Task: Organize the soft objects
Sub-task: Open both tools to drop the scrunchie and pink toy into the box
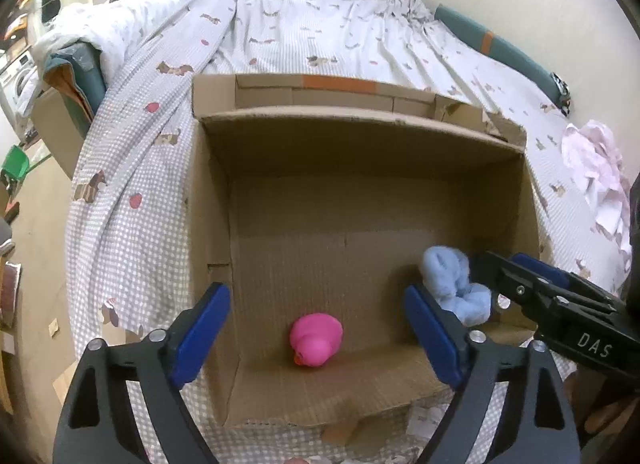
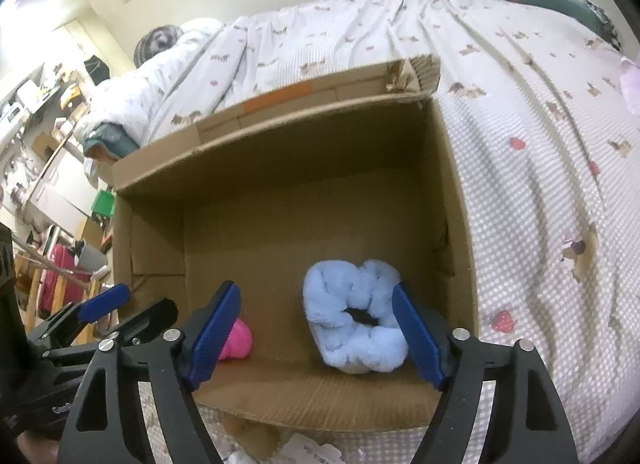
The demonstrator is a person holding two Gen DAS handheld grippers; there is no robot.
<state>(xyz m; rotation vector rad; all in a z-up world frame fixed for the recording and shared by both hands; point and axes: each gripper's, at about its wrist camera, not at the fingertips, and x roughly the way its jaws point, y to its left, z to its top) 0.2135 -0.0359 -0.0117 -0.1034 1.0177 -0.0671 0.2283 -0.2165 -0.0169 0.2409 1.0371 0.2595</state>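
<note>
hovering over an open cardboard box (image 1: 360, 192) on a bed, the left gripper (image 1: 318, 334) holds its blue-padded jaws spread wide with nothing between them, framing a pink rubber duck (image 1: 316, 340) that lies on the box floor near the front wall. to the duck's right, a fluffy light-blue soft item (image 1: 456, 284), bunched into a ring shape, rests on the floor by the box's right wall. the right gripper (image 2: 318, 334) reaches in beside it, jaws also wide apart; in the right wrist view the blue soft item (image 2: 356, 328) sits between the pads, its right edge just against the right pad (image 2: 418, 334), while the left pad (image 2: 214, 334) stands well clear of it, so the gripper has no closed hold on it. the pink duck (image 2: 238, 342) shows partly hidden behind that left pad. in the left wrist view the right gripper (image 1: 492, 260) enters from the right, its tips next to the blue item. the box (image 2: 280, 168) sits on a checked bedsheet (image 1: 132, 168) printed with small dogs and hearts, flaps folded outward. a crumpled pale pink cloth (image 1: 596, 176) lies on the bed to the right of the box, apart from it
</note>
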